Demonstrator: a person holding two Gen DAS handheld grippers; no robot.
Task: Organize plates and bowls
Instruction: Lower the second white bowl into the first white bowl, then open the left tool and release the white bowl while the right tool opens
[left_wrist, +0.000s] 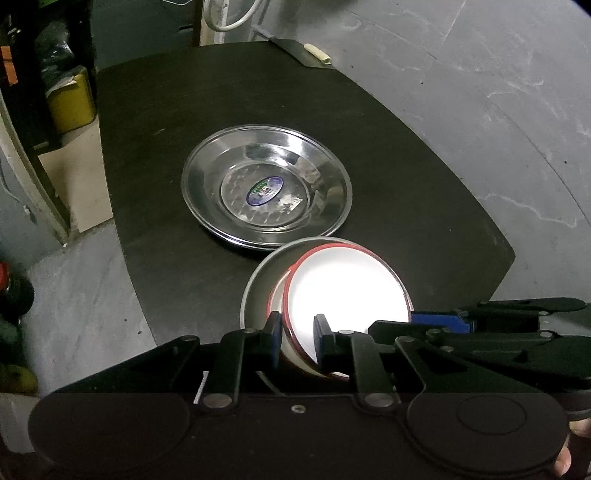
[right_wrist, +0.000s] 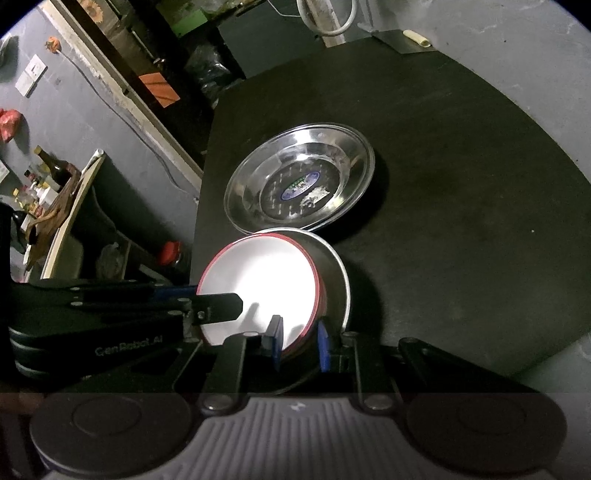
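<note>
Right now both claws are working on the same stack of bowls at the near edge of the dark round table (left_wrist: 406, 155). A white bowl (left_wrist: 347, 291) with a red rim sits tilted inside a grey metal bowl (left_wrist: 258, 280), its left side lifted clear of the metal wall and its right side crowding the metal bowl's right rim.

From the left wrist view, the left claw (left_wrist: 297, 338) has its two blue-padded fingers (left_wrist: 274, 332) set either side of the white bowl's near left rim, one outside and one inside, pinching the red-edged wall between them. From the right wrist view, the right claw (right_wrist: 299, 341) straddles the near right side of the stack, one pad inside the white bowl and the other outside the metal bowl, so it is clamped narrowly over both rims together. Each claw shows in the other's view as a black linkage with a blue tip reaching in from the side.

Just beyond the bowls, touching or nearly touching the metal bowl's far rim, lies a pair of stacked steel plates (left_wrist: 266, 188), with an oval sticker (left_wrist: 264, 190) in the middle of the upper one. At the table's far edge a small pale cylinder (left_wrist: 317, 54) rests on a dark sheet. Grey stone floor (left_wrist: 498, 74) surrounds the table.
</note>
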